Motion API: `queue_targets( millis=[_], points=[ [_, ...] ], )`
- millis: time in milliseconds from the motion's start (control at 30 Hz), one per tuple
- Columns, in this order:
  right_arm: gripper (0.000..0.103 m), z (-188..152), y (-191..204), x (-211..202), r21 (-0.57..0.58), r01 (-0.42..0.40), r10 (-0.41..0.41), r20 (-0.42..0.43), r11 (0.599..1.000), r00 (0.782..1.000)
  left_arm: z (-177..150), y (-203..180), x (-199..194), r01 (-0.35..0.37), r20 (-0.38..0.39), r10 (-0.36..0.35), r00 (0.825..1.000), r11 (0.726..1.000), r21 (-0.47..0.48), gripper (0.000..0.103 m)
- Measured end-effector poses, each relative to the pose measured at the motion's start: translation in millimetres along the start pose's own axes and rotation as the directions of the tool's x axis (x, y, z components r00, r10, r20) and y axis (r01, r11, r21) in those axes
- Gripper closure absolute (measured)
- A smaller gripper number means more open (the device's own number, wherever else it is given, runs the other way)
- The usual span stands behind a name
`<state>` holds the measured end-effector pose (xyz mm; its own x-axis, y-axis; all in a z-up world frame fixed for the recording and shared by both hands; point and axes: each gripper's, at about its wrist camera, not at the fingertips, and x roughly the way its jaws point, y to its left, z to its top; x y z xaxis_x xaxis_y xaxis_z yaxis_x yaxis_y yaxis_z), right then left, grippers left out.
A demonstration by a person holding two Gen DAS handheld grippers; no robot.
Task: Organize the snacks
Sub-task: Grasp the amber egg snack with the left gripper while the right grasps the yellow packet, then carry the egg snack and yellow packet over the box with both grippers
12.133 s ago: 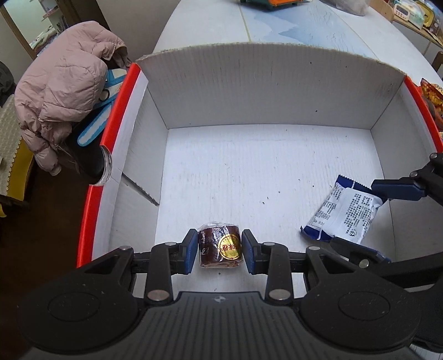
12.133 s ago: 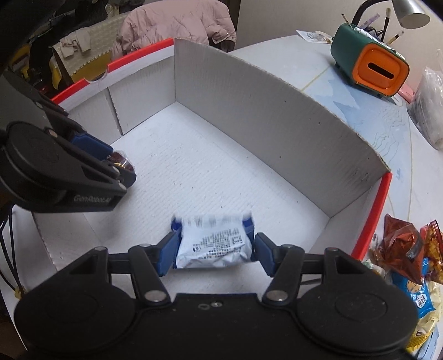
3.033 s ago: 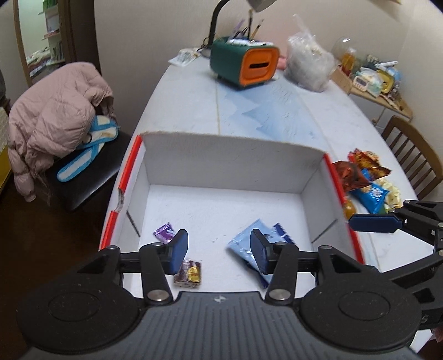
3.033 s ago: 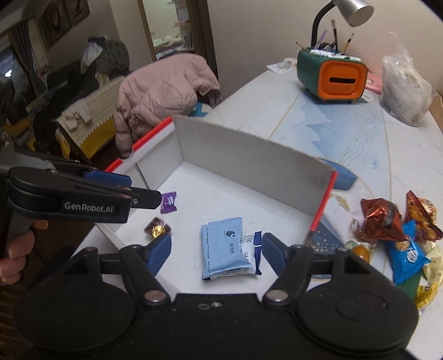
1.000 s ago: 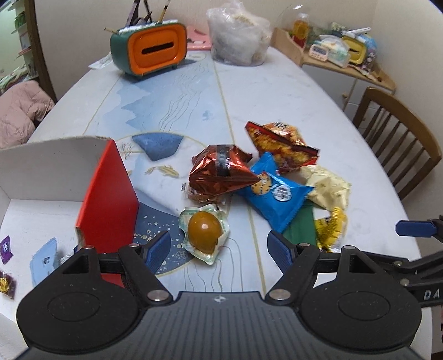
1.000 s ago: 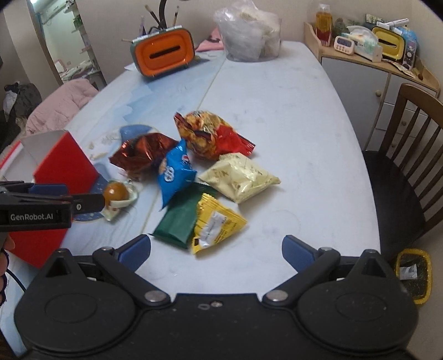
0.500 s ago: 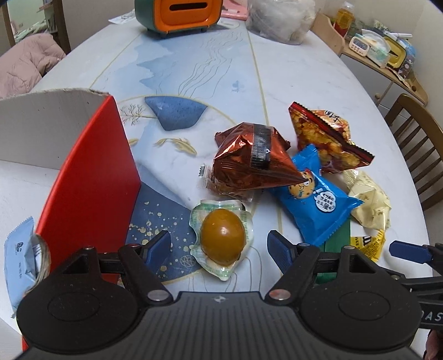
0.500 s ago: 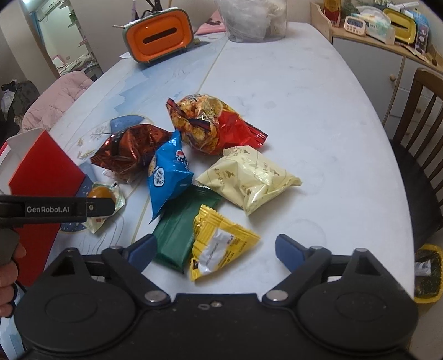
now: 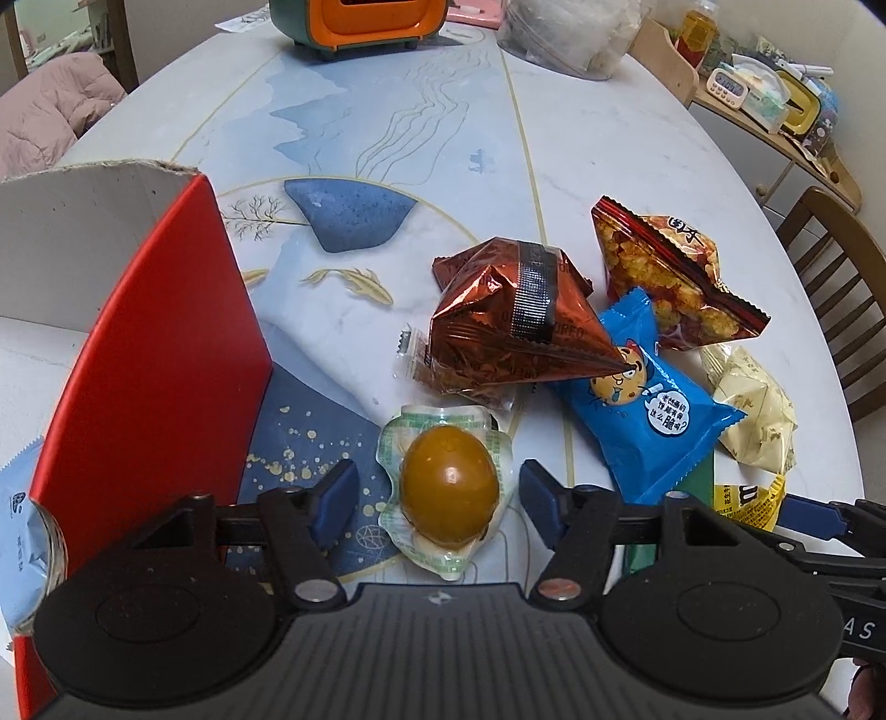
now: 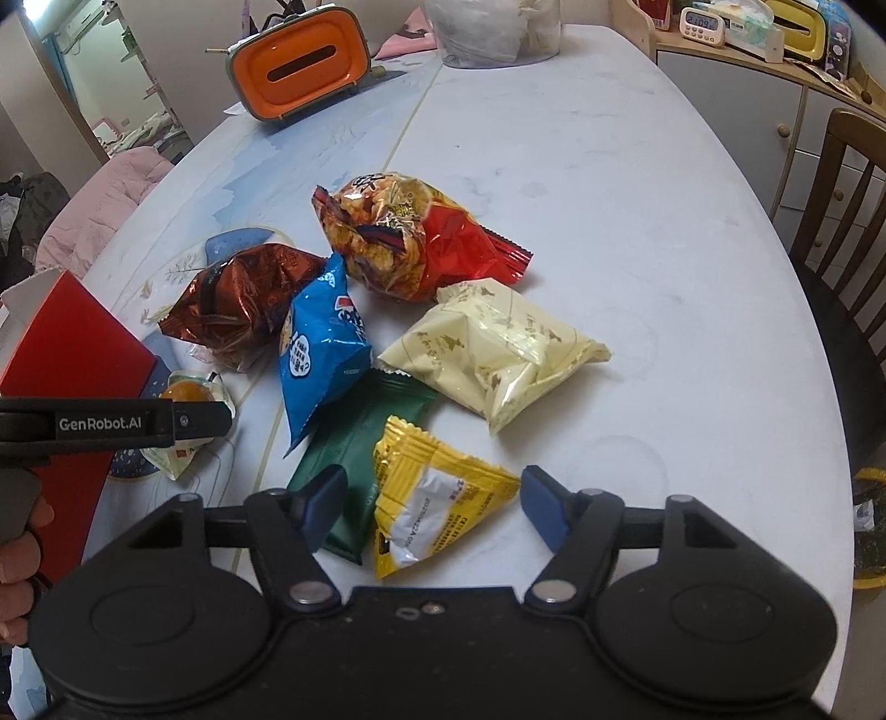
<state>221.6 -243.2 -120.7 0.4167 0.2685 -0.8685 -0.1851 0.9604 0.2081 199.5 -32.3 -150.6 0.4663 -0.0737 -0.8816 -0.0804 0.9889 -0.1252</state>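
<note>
A brown egg in a clear green-printed packet [image 9: 448, 487] lies on the table between the fingers of my left gripper [image 9: 437, 495]. Its jaws are closing, with small gaps still showing on both sides. My right gripper [image 10: 432, 495] straddles a yellow packet [image 10: 437, 493]. Its jaws are closing too, and the pads do not press on the packet. Its left finger is over a green packet [image 10: 360, 443]. Beyond lie a brown foil bag [image 9: 515, 327], a blue packet [image 9: 642, 410], a red chips bag [image 9: 670, 277] and a cream packet [image 10: 498, 349]. The red-sided white box [image 9: 149, 360] stands at the left.
An orange-and-green case [image 9: 360, 22] and a clear plastic bag [image 9: 565, 33] stand at the table's far end. A wooden chair [image 9: 841, 277] is at the right edge, with a shelf of small items behind it. A pink jacket [image 9: 44, 116] lies far left.
Both grippers have come down closer to the snack pile. Their jaws have narrowed, the left around the egg packet and the right around the yellow packet.
</note>
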Motion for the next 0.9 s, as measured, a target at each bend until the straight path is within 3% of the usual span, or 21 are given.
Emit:
queue_targets(
  millis=[233,300,600,900],
  points=[
    [0.055,-0.8,-1.0,-1.7,0.006,0.019,-0.019,0.006,1.0,1.0,-1.1,-3.4,-4.1,0.005,0.017,-0.005,1.0,1.0,0.016,0.061],
    [0.059,-2.2,-0.4,-2.7,0.003,0.017,-0.017,0.006,1.0,1.0,-0.8,-2.1,-4.9,0.013,0.012,-0.013,1.0,1.0,0.013,0.061],
    [0.061,-10.3,4.5,-15.2,-0.012,0.046,-0.046,0.022,0.999,0.999,-8.1,-0.1,-15.7,0.012,0.009,-0.012,1.0,1.0,0.008,0.062],
    [0.061,-18.2,16.5,-47.9,-0.03,0.024,-0.023,0.052,0.999,0.998,-17.3,-4.2,-44.6,0.03,0.014,-0.031,0.999,0.999,0.039,0.062]
  ],
)
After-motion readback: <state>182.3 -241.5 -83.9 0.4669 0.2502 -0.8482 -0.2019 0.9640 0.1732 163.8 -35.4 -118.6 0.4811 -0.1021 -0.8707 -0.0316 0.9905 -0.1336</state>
